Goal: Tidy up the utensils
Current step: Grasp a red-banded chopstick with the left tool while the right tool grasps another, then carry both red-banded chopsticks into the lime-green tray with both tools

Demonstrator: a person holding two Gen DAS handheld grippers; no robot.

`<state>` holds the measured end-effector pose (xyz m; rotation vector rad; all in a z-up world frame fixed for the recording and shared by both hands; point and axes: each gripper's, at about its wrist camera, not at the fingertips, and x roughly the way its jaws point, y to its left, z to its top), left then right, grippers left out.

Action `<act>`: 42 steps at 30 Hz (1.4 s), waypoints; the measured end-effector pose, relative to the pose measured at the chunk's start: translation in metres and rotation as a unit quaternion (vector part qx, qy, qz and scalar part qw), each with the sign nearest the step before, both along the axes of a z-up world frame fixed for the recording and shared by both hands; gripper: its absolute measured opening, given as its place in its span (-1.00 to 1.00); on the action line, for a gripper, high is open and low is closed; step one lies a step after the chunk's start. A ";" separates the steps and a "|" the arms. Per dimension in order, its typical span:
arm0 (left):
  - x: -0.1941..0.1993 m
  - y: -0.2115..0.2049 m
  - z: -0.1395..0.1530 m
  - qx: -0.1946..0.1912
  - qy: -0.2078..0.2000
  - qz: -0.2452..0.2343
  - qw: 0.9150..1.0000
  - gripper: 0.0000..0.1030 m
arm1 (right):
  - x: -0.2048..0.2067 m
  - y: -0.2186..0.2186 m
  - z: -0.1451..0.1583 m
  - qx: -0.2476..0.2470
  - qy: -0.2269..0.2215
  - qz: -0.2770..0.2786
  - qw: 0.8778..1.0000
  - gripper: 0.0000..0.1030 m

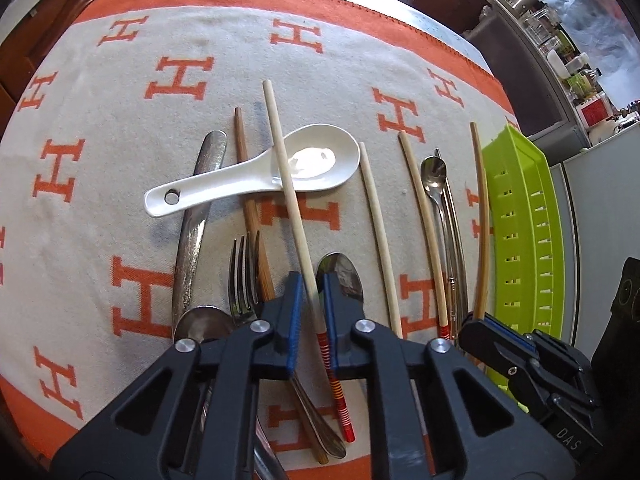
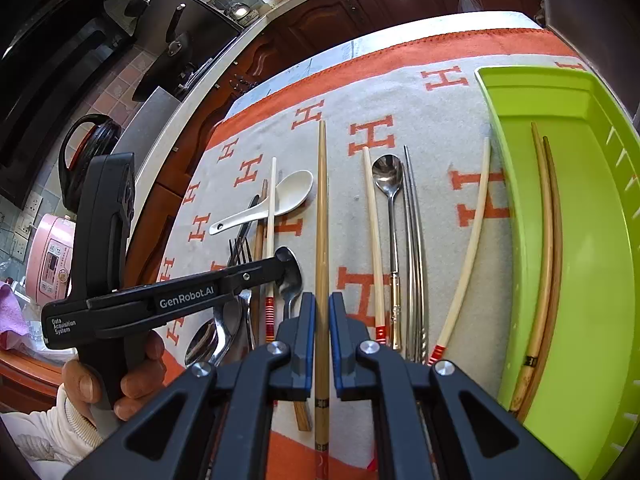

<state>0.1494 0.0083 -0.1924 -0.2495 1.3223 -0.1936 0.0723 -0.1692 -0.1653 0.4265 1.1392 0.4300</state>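
Note:
My left gripper [image 1: 311, 304] straddles a cream chopstick with a red-striped end [image 1: 294, 208]; its jaws stand slightly apart from the stick. That chopstick lies across a white ceramic spoon [image 1: 256, 176]. My right gripper [image 2: 322, 320] is shut on a tan bamboo chopstick [image 2: 322, 216] and holds it over the cloth. The green tray [image 2: 592, 184] at the right holds two bamboo chopsticks [image 2: 546, 240]. Forks [image 1: 244, 276], metal spoons [image 2: 387, 178], metal chopsticks [image 2: 414, 240] and more cream chopsticks [image 2: 372, 220] lie on the cloth.
An orange and cream cloth with H marks [image 1: 120, 160] covers the table. The left gripper [image 2: 172, 300] shows in the right wrist view, held by a hand. A kitchen counter with a pink cooker [image 2: 52, 256] stands at the left.

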 end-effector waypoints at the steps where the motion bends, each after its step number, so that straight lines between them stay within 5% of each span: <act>1: 0.000 -0.001 0.000 0.001 -0.002 0.002 1.000 -0.88 | -0.001 0.000 0.000 0.000 0.000 0.001 1.000 -0.88; 9: -0.003 -0.002 0.003 0.003 -0.018 0.021 1.000 -0.93 | -0.008 -0.004 0.006 0.004 -0.007 -0.004 1.000 -0.88; 20: -0.034 -0.010 0.064 -0.049 -0.040 -0.013 0.998 -0.94 | -0.026 -0.037 0.031 0.013 -0.015 -0.049 0.999 -0.87; 27: -0.045 -0.081 0.101 -0.074 -0.061 -0.091 0.991 -0.93 | -0.044 -0.094 0.056 -0.023 -0.030 -0.126 0.991 -0.87; 33: -0.050 -0.156 0.106 -0.087 -0.058 -0.150 0.983 -0.93 | -0.049 -0.130 0.058 -0.105 -0.028 -0.177 0.978 -0.87; 42: -0.038 -0.216 0.066 -0.072 -0.032 -0.178 0.981 -0.93 | -0.040 -0.143 0.032 -0.139 0.005 -0.180 0.974 -0.86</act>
